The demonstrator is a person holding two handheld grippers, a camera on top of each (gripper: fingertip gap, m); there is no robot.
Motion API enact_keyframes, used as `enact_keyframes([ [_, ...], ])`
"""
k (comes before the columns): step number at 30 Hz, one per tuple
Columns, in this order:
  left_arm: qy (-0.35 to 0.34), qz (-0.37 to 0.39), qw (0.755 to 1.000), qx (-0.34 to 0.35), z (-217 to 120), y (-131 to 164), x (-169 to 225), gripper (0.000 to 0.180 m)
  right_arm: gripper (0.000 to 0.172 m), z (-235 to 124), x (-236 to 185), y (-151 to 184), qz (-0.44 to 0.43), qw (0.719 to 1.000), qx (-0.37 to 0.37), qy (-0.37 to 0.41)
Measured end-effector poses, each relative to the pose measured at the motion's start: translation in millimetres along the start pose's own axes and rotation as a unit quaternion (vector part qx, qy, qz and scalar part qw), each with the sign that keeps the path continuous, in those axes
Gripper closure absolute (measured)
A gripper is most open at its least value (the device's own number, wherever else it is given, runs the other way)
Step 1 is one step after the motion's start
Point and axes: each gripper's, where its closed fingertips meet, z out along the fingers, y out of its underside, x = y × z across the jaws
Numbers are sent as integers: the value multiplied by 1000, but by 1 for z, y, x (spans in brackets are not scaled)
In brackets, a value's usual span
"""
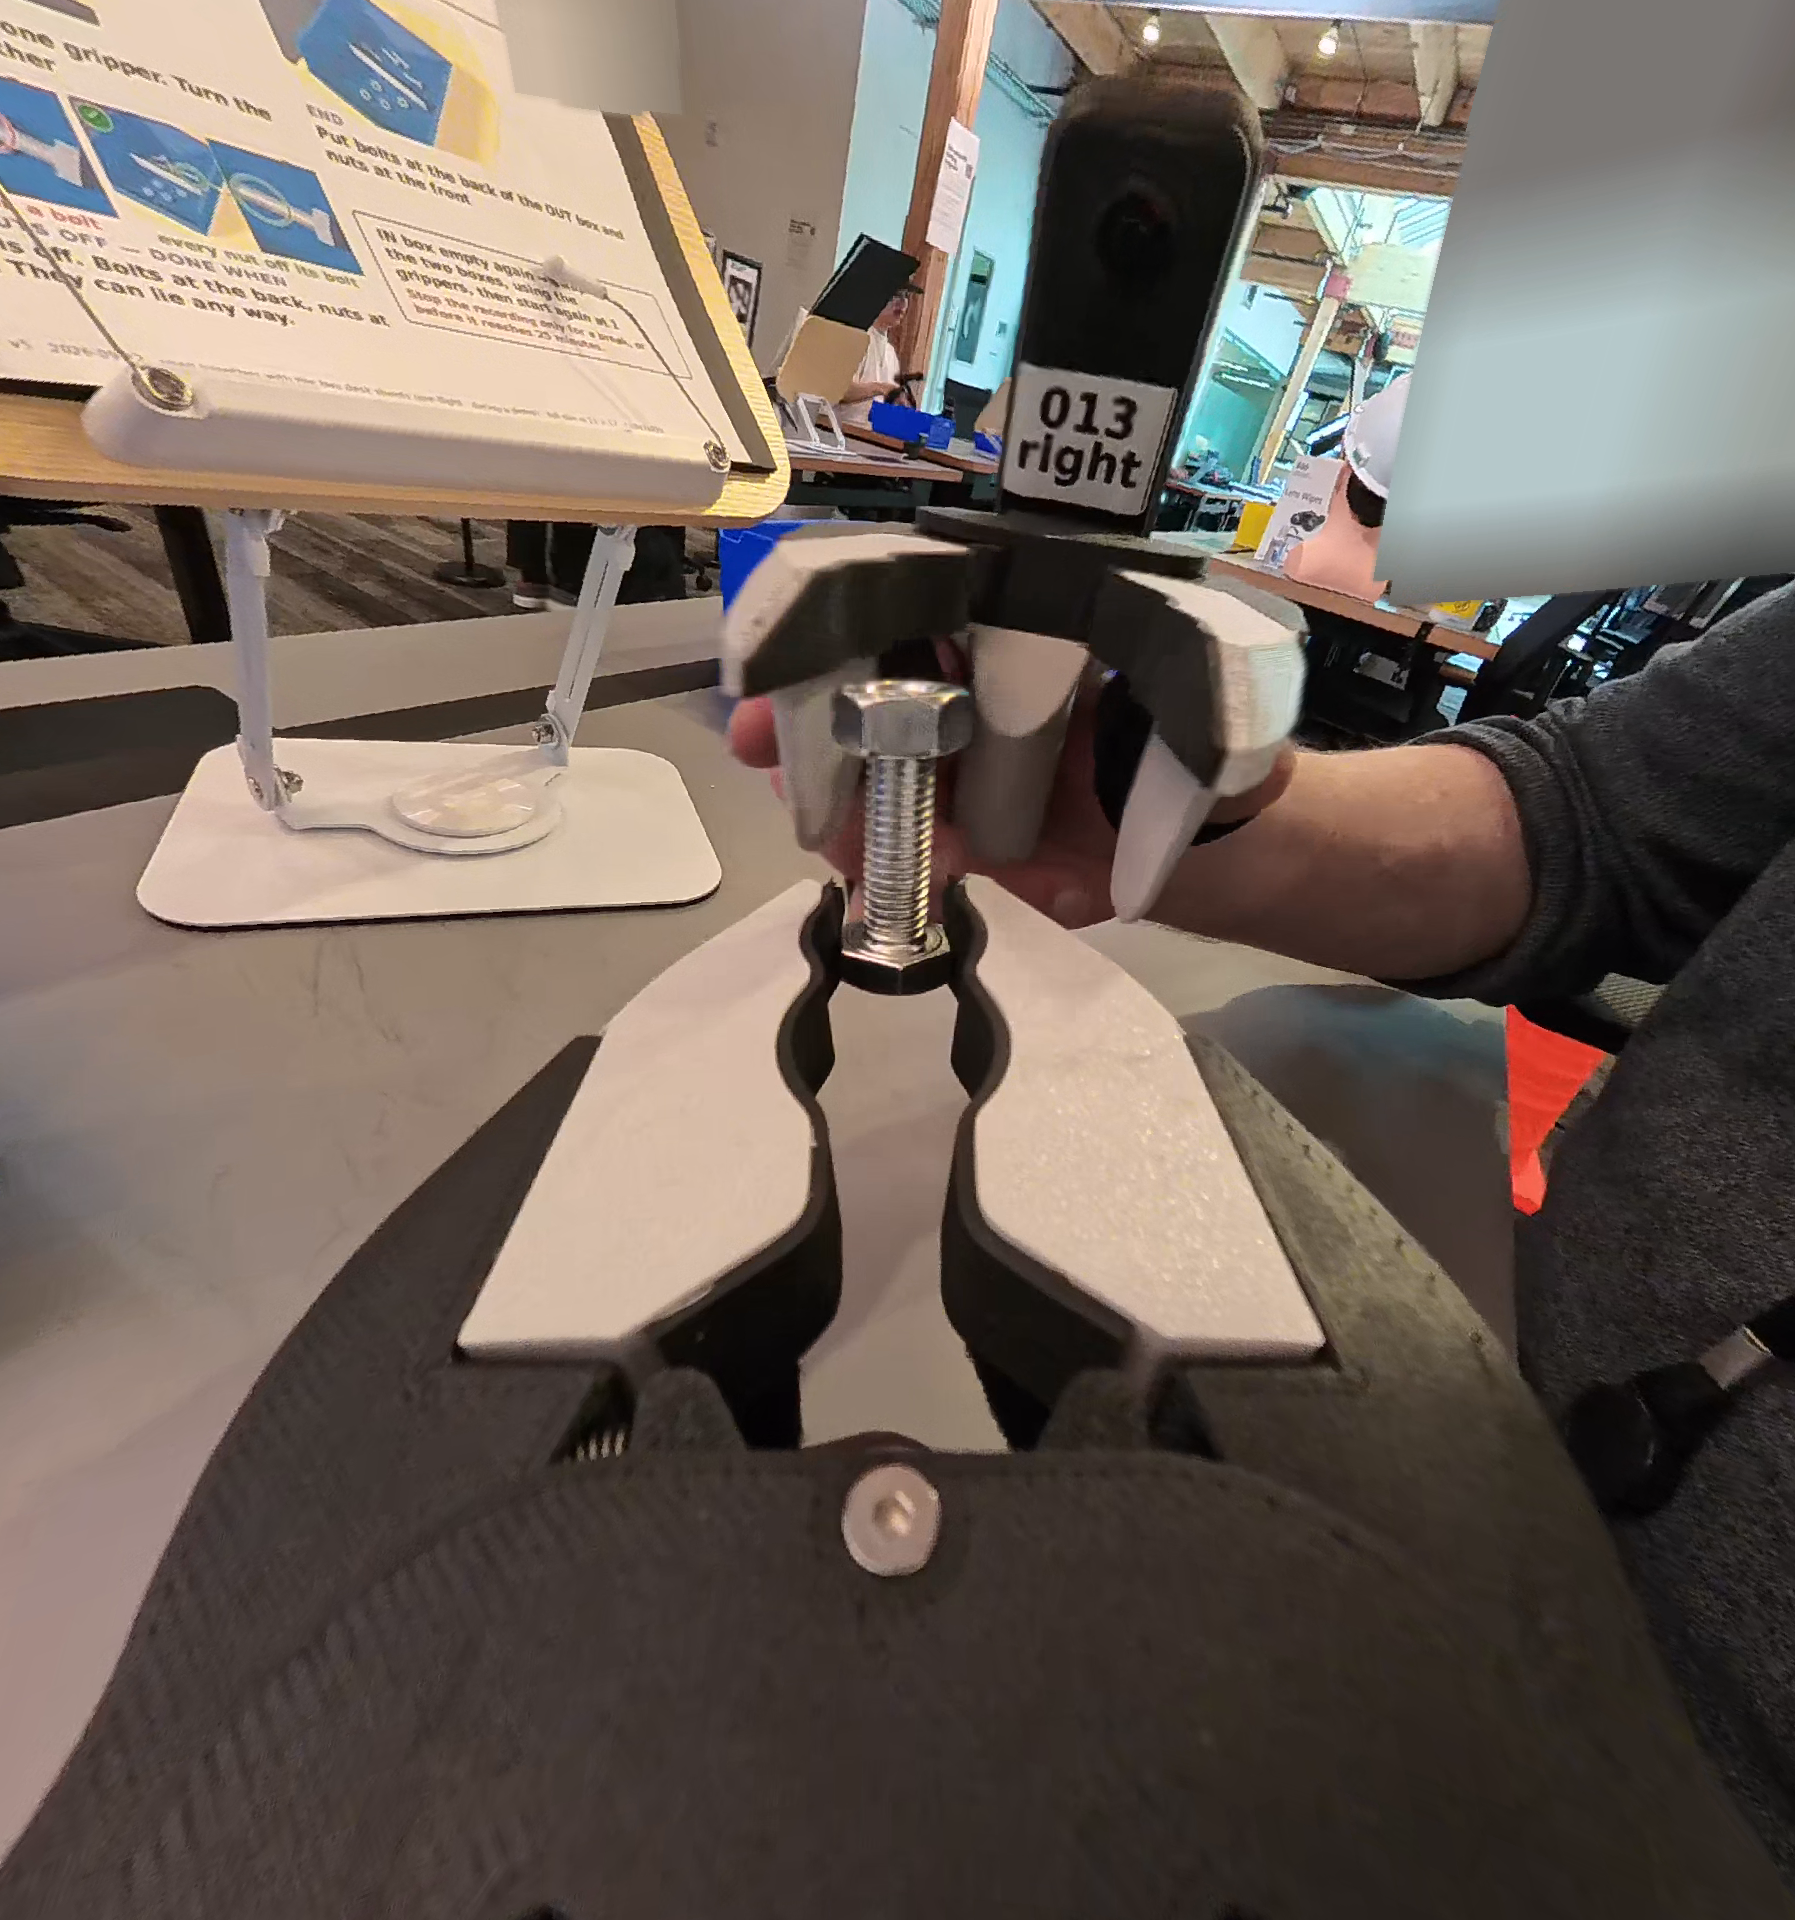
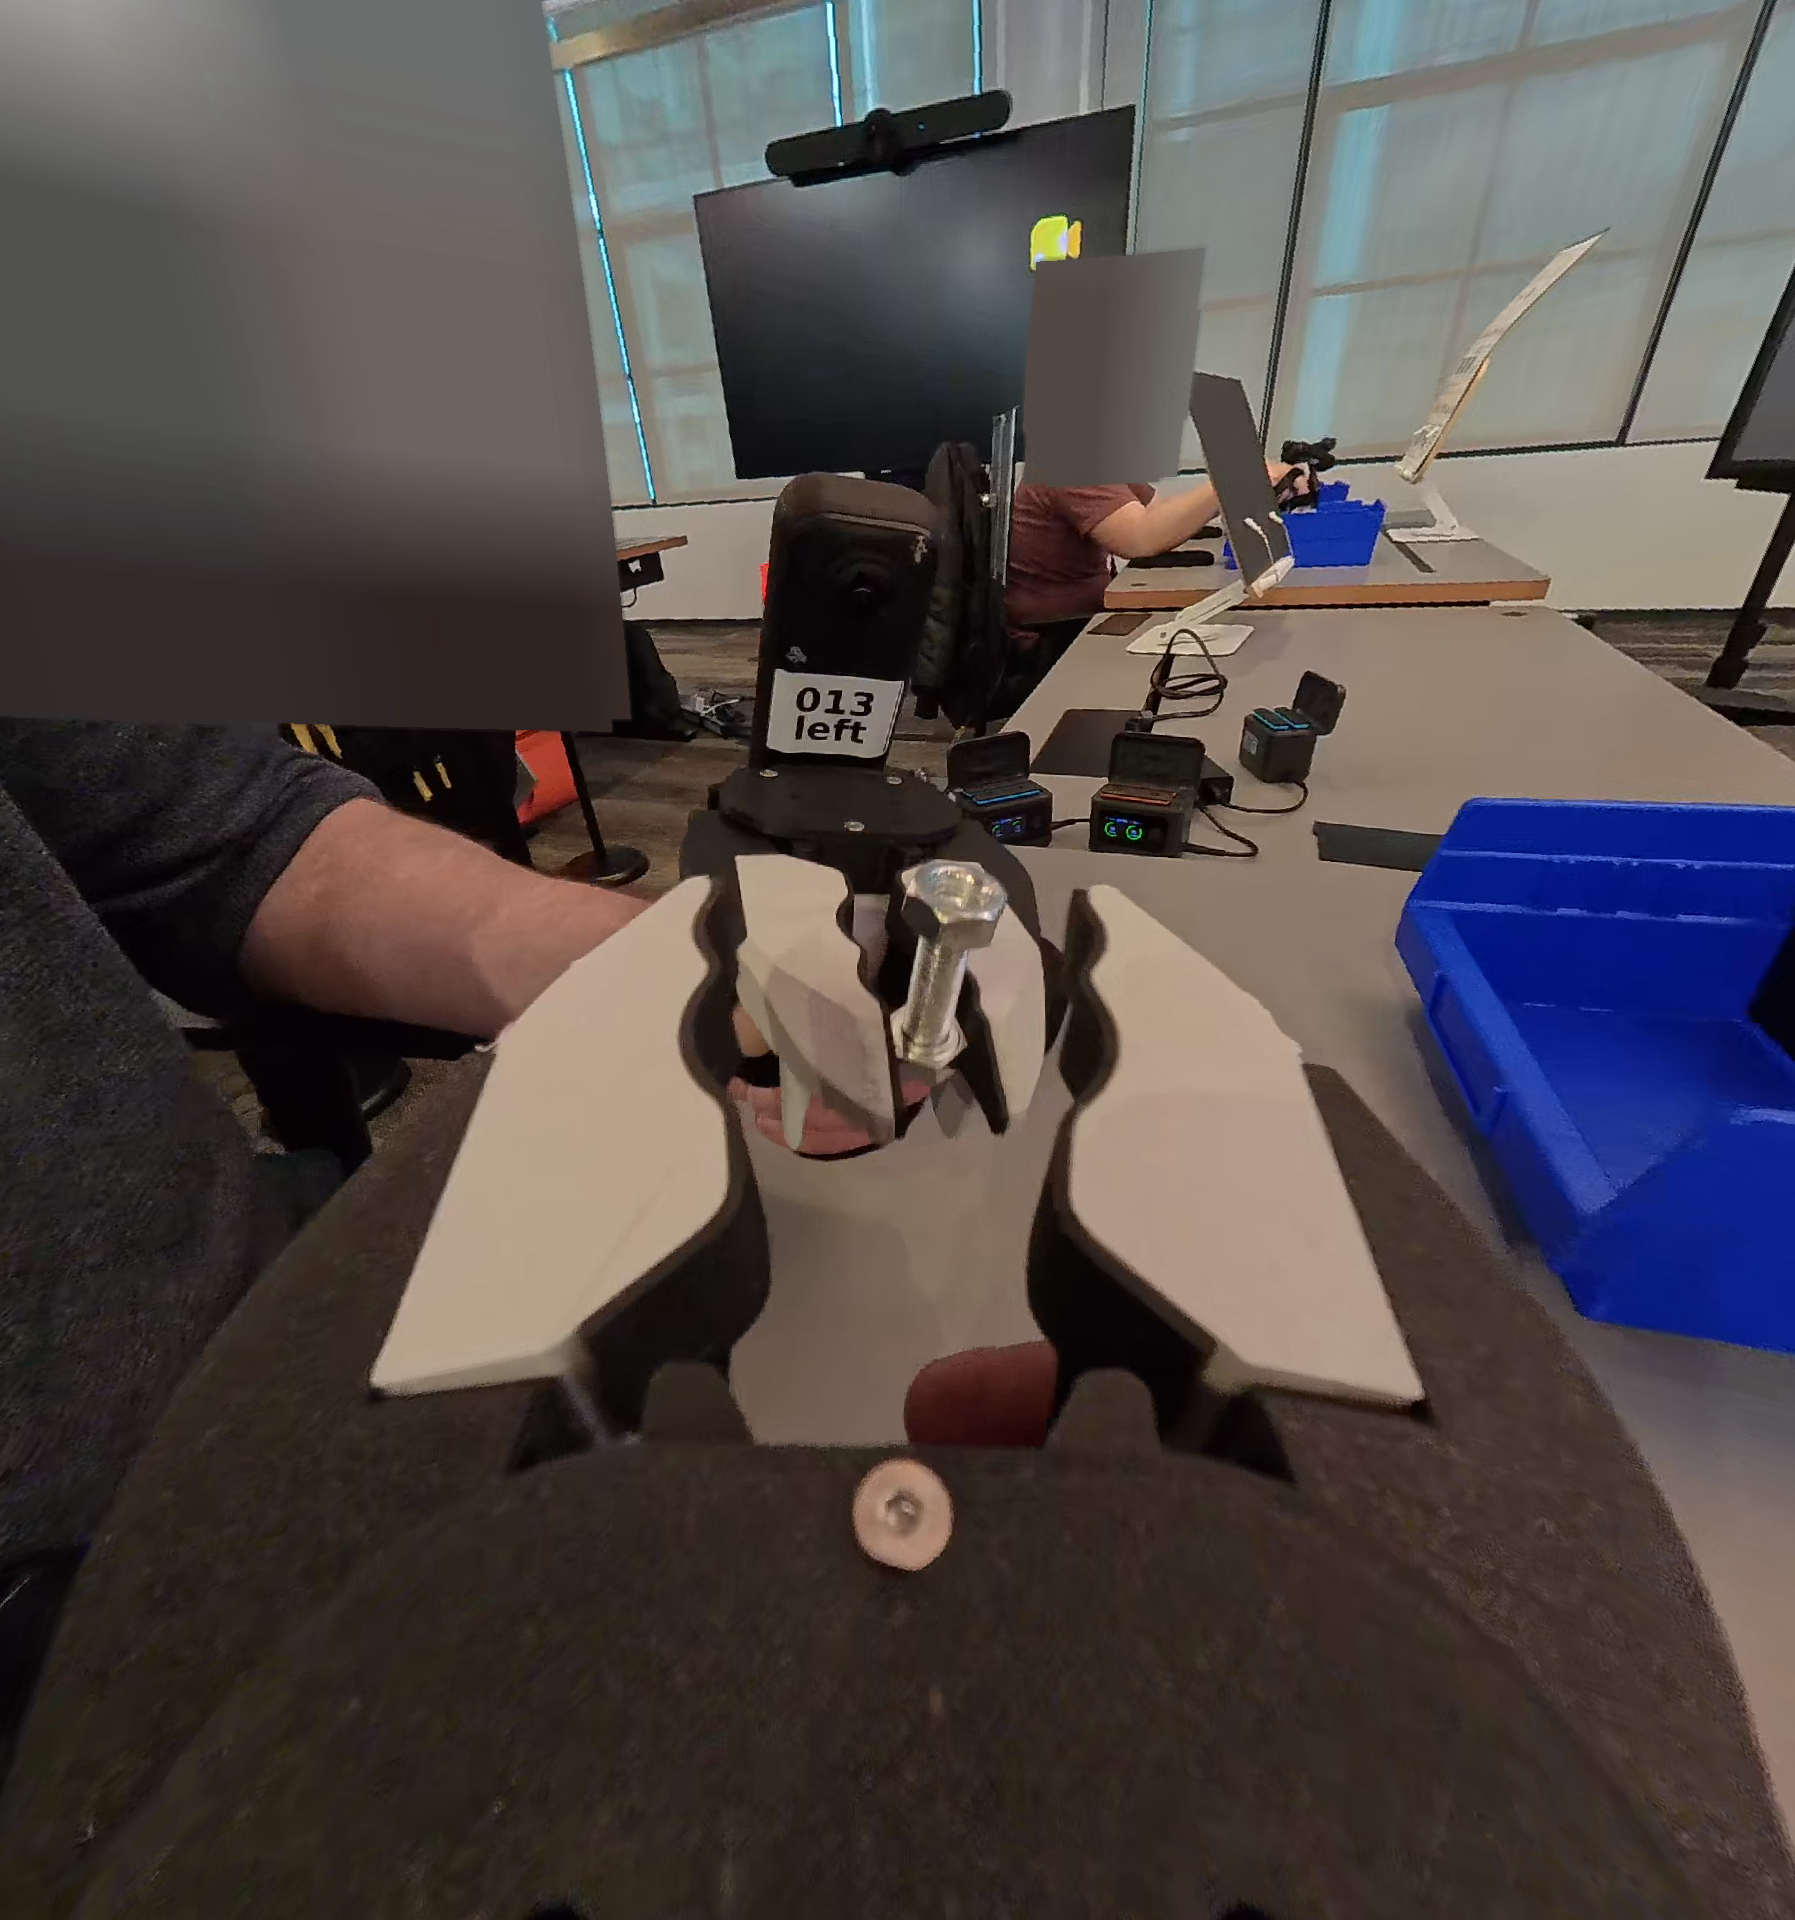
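My left gripper (image 1: pixel 895 925) is shut on a hex nut (image 1: pixel 888 954) at its fingertips. A silver bolt (image 1: pixel 898 821) is threaded in the nut and stands up from it, head (image 1: pixel 903 717) on top. My right gripper (image 1: pixel 908 790) faces it, open, with its fingers on either side of the bolt head and not pressing on it. In the right wrist view my right gripper (image 2: pixel 893 914) stands wide open around the left gripper (image 2: pixel 924 1049), which clamps the nut (image 2: pixel 929 1044) of the bolt (image 2: pixel 934 977). Both are held above the grey table (image 1: pixel 249 1039).
A tilted stand with an instruction sheet (image 1: pixel 353 260) and its white base (image 1: pixel 425 831) stands at the left. A blue bin (image 2: pixel 1599 1091) with a black divider sits at the right. Battery chargers (image 2: pixel 1142 795) with cables lie farther back. The person's arm (image 1: pixel 1392 831) reaches in from the right. The tips of one gripper are about 4 centimetres away from the tips of the other.
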Motion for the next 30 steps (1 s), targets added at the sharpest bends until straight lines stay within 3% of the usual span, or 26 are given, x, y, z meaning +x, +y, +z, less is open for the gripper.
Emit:
enact_keyframes([
  [6, -2, 4, 1000, -3, 1, 1, 1, 162, 108, 20, -11, 3, 1, 999, -6, -40],
  [18, 5, 1, 1000, 8, -1, -2, 2, 162, 112, -1, -5, 0, 9, 1000, 12, -8],
  [30, 7, -9, 1000, 23, -5, -8, 0, 162, 116, 12, -9, -1, 4, 999, 6, -32],
])
